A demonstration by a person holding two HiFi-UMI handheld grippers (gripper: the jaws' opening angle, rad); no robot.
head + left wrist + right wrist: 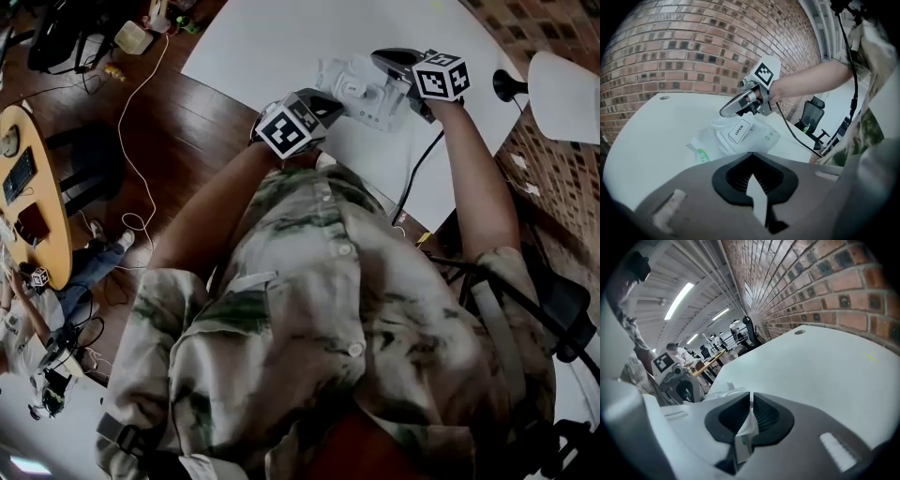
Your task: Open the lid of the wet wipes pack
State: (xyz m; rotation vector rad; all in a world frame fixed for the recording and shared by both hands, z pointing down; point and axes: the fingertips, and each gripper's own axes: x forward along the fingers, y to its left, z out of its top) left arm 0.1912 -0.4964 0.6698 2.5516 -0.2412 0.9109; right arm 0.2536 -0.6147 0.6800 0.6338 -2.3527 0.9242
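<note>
The white wet wipes pack [361, 89] is held above the white table [253, 47] between both grippers. In the left gripper view its top faces me, and the lid flap marked "OPEN" [739, 131] lies flat on the pack [759, 140]. My left gripper [751, 157] is shut on a white edge of the pack. My right gripper [751, 397] is shut on the opposite edge, where a thin fold with green print shows between the jaws. In the head view the left gripper [323, 101] is at the pack's near left and the right gripper [398, 73] at its right.
A brick wall [693, 51] runs along the table's far side. A black cable [417, 173] trails from the right gripper over the table edge. Dark wood floor [178, 141] lies to the left, with a round yellow table [42, 187] and seated people. An office chair [813, 112] stands beyond.
</note>
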